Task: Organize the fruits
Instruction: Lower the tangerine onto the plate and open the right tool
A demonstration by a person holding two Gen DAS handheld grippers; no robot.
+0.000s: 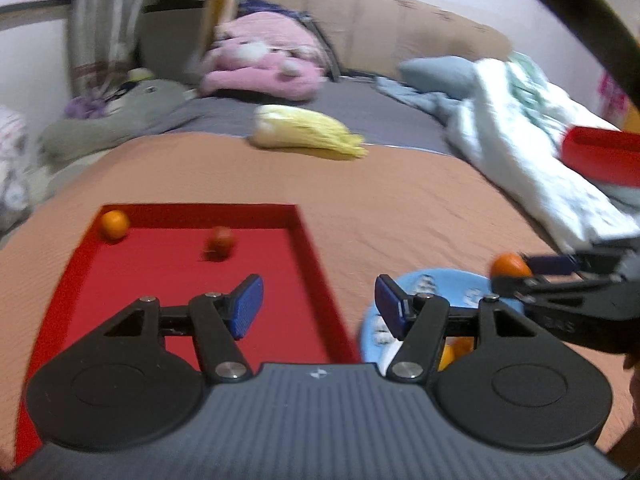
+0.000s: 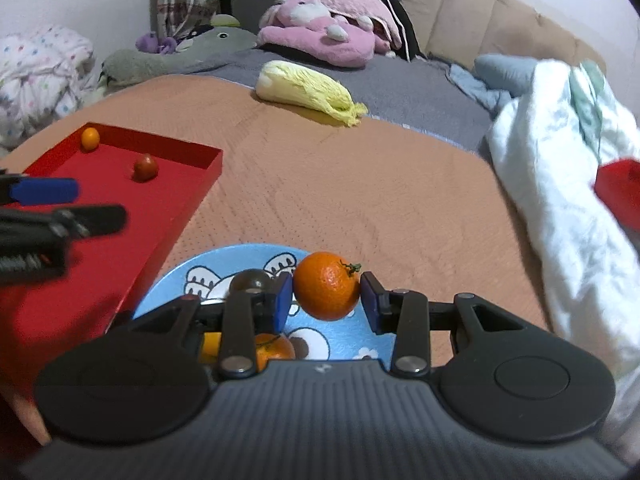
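Observation:
My right gripper [image 2: 326, 298] is shut on a tangerine [image 2: 326, 286] with a green stem, held just above a blue cartoon plate [image 2: 256, 252]. On the plate lie a dark round fruit [image 2: 250, 280] and two orange fruits [image 2: 274, 350], partly hidden by my fingers. To the left is a red tray [image 2: 212, 160] holding a small orange fruit [image 2: 89, 138] and a small red fruit [image 2: 145, 167]. My left gripper [image 1: 318, 306] is open and empty above the right rim of the red tray [image 1: 304, 248]. The left wrist view also shows the held tangerine [image 1: 510, 266] at the right.
All this rests on an orange mat over a bed. A pale cabbage [image 2: 308, 92] lies at the mat's far edge. A white quilt [image 2: 560, 184] and a red box [image 2: 618, 192] lie to the right. Plush toys [image 2: 320, 36] are at the back.

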